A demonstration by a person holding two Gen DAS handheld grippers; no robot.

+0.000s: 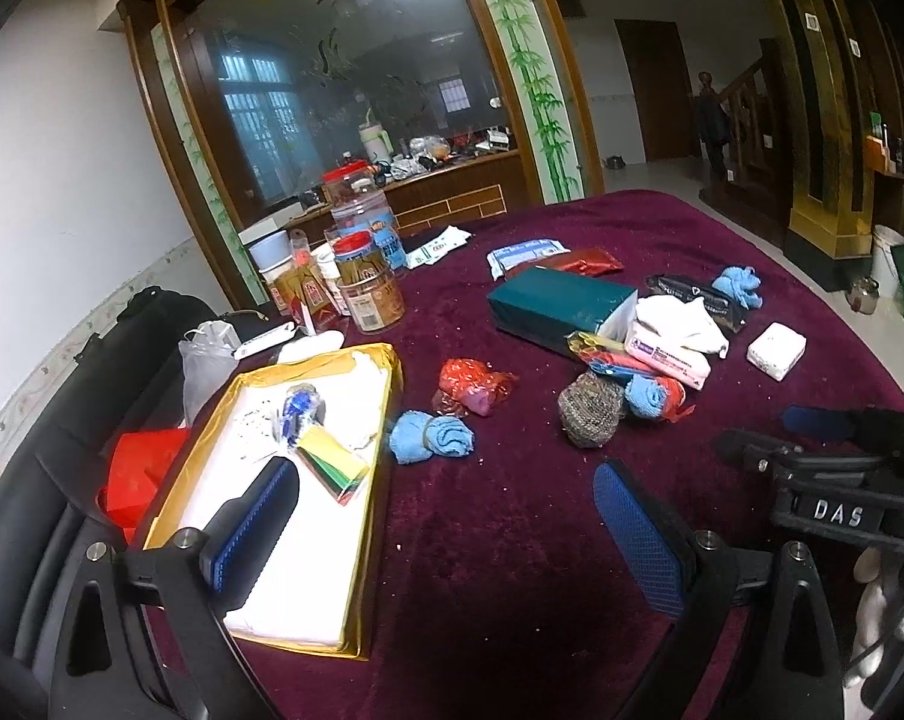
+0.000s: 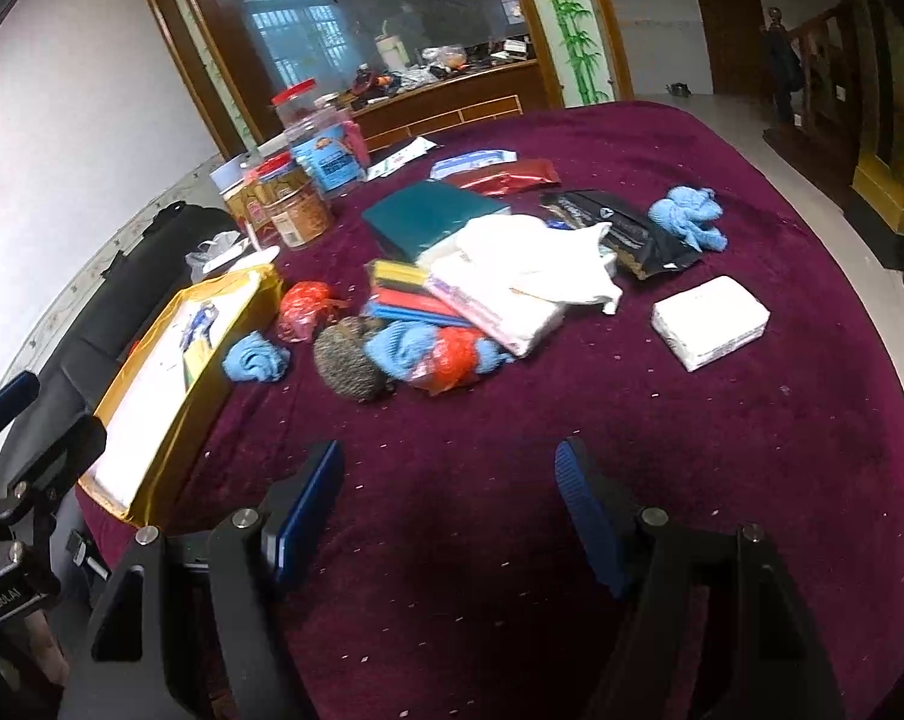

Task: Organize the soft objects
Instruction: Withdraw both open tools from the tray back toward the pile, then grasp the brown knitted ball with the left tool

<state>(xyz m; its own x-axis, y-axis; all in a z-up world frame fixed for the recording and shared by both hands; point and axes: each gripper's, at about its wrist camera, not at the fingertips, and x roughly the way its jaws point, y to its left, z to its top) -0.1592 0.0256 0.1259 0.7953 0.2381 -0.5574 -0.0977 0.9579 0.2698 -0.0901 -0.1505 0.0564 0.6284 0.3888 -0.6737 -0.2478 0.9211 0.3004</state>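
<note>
Soft objects: blue cloth bundle [image 1: 431,437] lies just right of yellow box [image 1: 386,360], nearest to it; 2nd blue bundle w/ red net [image 2: 434,351] mid-table beside grey scrubber ball [image 2: 350,360]; 3rd blue bundle [image 2: 689,216] far right; white cloth [image 2: 530,258] draped on tissue pack [image 2: 500,312].
Box: near left on maroon tablecloth [image 2: 572,540], already holds a blue-white item + coloured pack.
Left gripper [image 1: 446,516]: fingers spread, nothing between, above box's near right corner.
Right gripper [image 2: 449,516]: fingers spread, empty, over bare cloth near edge.
Risk 1: grabbing the mid-table bundle could drag the red net or scrubber, they touch.
Risk 2: left finger [image 1: 254,528] may knock the box rim, it hangs over it.
Risk 3: lifting white cloth may pull tissue pack along.
Hidden: box's near end behind left finger; what the red net bag [image 1: 473,384] holds is unclear; jars [image 1: 368,276] far left overlap.
</note>
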